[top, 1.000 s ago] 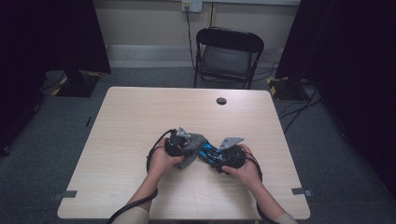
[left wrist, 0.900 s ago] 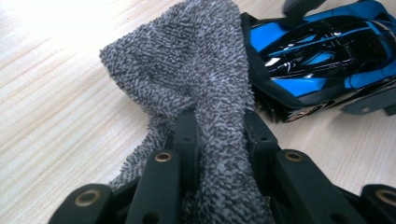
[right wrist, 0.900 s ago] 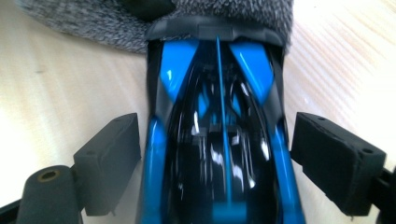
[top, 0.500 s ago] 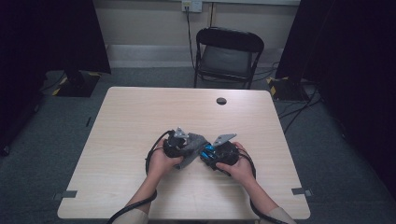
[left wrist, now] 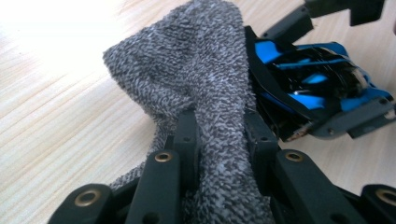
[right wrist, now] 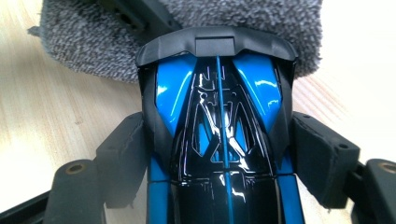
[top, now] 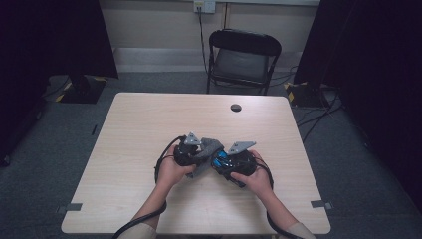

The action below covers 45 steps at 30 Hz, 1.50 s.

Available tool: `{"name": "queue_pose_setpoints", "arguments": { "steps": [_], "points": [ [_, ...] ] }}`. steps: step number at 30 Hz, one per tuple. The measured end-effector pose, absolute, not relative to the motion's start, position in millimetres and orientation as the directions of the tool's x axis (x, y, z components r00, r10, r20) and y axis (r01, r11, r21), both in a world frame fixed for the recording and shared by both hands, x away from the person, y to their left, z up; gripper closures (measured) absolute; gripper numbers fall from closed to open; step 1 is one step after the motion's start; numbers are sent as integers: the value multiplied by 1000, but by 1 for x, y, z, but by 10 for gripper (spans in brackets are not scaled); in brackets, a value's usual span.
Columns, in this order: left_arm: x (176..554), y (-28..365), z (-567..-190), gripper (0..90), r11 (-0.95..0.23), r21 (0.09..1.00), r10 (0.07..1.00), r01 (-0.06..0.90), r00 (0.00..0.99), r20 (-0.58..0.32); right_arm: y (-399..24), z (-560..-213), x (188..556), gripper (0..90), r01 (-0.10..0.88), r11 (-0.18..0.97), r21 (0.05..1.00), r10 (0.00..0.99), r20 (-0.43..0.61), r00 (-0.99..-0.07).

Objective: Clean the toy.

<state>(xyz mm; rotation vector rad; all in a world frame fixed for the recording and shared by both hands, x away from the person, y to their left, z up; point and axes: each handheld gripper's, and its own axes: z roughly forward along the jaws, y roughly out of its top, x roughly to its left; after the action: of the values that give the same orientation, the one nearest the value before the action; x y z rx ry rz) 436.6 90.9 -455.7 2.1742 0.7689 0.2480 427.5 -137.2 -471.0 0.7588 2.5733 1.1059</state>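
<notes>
A person sits at the near edge of a light wood-grain table [top: 139,129], forearms entering from below, one gripper in each hand. Both grippers meet low over the table's near-centre area.

Left gripper [left wrist: 219,135]: its two black jaws are pinched on a fold of grey terry cloth [left wrist: 187,79]. The fabric passes between the jaws and rises beyond them in a loose hump. In the high view the left gripper [top: 201,154] sits under the left hand [top: 171,169], with the cloth [top: 211,147] bunched at its front end.

Right gripper [right wrist: 219,135]: its jaws are closed against both flanks of a blue and black toy car [right wrist: 217,140]. The car has a glossy body with blue panels and a black moulded end that points away from the camera. In the high view the right gripper [top: 221,160] is held by the right hand [top: 256,177], and the car [top: 220,159] appears as a small blue patch between the two devices.

Relation of items: the car's far end meets the cloth [right wrist: 187,32], which lies across the table directly beyond it. From the left gripper view the car [left wrist: 308,88] lies just to the right of the cloth hump, touching or nearly touching it; which cannot be determined.

Surroundings: a small dark round object [top: 236,107] sits near the table's far edge. A black folding chair [top: 242,57] stands beyond the table on grey carpet.
</notes>
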Motion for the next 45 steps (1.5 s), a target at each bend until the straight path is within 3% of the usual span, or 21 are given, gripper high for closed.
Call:
{"name": "queue_pose_setpoints", "arguments": {
  "steps": [15,27,45],
  "points": [
    [417,96,-449,714,-516,753,565,409,823,-59,-149,-464,433,257,413,527,743,618,-2,-786],
    [423,124,-436,706,-373,821,689,432,722,-66,-162,-449,430,257,408,452,794,601,67,-796],
    [425,110,-433,705,-398,819,694,413,719,-25,-170,-433,426,257,380,381,843,577,104,-810]
  ]
}}
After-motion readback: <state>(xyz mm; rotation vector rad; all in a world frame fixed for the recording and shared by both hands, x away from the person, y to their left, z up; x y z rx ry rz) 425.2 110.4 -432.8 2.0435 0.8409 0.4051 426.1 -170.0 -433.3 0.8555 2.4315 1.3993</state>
